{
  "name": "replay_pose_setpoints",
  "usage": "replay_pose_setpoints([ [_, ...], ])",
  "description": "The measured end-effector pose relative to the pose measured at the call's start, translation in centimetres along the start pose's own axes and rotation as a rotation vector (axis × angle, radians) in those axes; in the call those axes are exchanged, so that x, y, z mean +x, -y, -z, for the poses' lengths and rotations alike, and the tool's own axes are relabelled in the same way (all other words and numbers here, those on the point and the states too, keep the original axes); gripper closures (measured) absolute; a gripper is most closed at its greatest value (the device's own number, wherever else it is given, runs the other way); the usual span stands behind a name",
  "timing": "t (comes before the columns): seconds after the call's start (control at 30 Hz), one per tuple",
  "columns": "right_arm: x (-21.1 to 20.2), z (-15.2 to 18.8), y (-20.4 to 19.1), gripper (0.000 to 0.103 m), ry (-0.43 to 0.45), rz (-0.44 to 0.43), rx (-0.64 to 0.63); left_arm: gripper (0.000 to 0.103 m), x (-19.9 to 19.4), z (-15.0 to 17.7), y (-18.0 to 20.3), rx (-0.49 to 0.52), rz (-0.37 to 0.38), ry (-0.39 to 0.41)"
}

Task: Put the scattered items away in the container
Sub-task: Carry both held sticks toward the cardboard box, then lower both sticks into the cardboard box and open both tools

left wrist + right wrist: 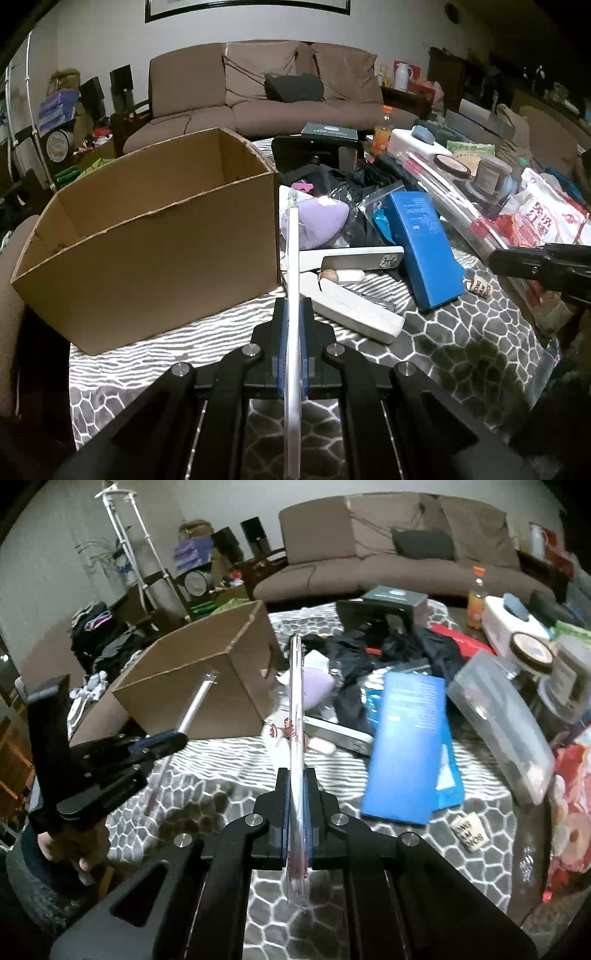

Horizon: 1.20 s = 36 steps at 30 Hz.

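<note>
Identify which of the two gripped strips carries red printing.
The clear strip in the right gripper has red print; the left gripper clamps a plain white strip.

both wrist views look low across the table [229,332] (sharing the cardboard box [155,240]).

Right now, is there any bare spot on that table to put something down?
Yes: the patterned cloth in front of the cardboard box and blue box is bare. Behind the blue box, bags and jars crowd it.
</note>
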State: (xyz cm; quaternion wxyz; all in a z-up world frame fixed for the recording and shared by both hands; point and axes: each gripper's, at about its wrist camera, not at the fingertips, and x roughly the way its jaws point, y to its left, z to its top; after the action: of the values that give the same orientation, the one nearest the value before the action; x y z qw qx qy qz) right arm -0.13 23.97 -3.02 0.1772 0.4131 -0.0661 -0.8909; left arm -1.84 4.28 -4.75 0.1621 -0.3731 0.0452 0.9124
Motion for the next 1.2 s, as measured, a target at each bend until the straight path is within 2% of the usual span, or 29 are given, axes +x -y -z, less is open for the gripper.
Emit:
replay_pose_setpoints([
  [0.1,0.3,-0.5,-1.6,0.096,0.012,-0.005,-0.047,0.097,-1.0,-0.3,-1.1,-0.013,0.037,0.047],
  [0.2,0.8,-1.3,-2.7,0.096,0.013,0.016,-0.099,0.097,-1.5,-0.8,-2.6,-0.026,0.011,0.069],
  [0.43,3.1,-5.5,-5.0,0.096,-0.011,-0.072,-0.110,0.097,-2.8,-4.2,-7.7,-0.059,0.024,0.076],
  [0.53,4.4,-7.9,-6.6,0.096,-0.023,-0.116,-0.125,0.097,-3.3,-6.3,-9.8,-0.060,-0.014,0.069],
  [0.77,10.5,-14.2,-10.0,0.096,-0.084,-0.145,-0.159,0.097,-1.5,-9.9,-14.3,-0.060,-0.072,0.010],
  [0.9,15.6,-17.0,-10.7,0.096,-0.164,-0.150,-0.153,0.097,1.1,-11.1,-16.3,-0.053,-0.082,-0.049],
  [1.03,20.4,-17.9,-10.8,0.096,-0.256,-0.148,-0.147,0.097,3.9,-11.8,-17.9,-0.044,-0.066,-0.135],
  [1.13,22.6,-17.9,-11.0,0.096,-0.292,-0.147,-0.154,0.097,5.9,-12.1,-19.0,-0.041,-0.061,-0.196],
  [1.2,23.4,-18.0,-11.3,0.096,-0.304,-0.156,-0.154,0.097,6.1,-12.1,-19.1,-0.046,-0.080,-0.203],
])
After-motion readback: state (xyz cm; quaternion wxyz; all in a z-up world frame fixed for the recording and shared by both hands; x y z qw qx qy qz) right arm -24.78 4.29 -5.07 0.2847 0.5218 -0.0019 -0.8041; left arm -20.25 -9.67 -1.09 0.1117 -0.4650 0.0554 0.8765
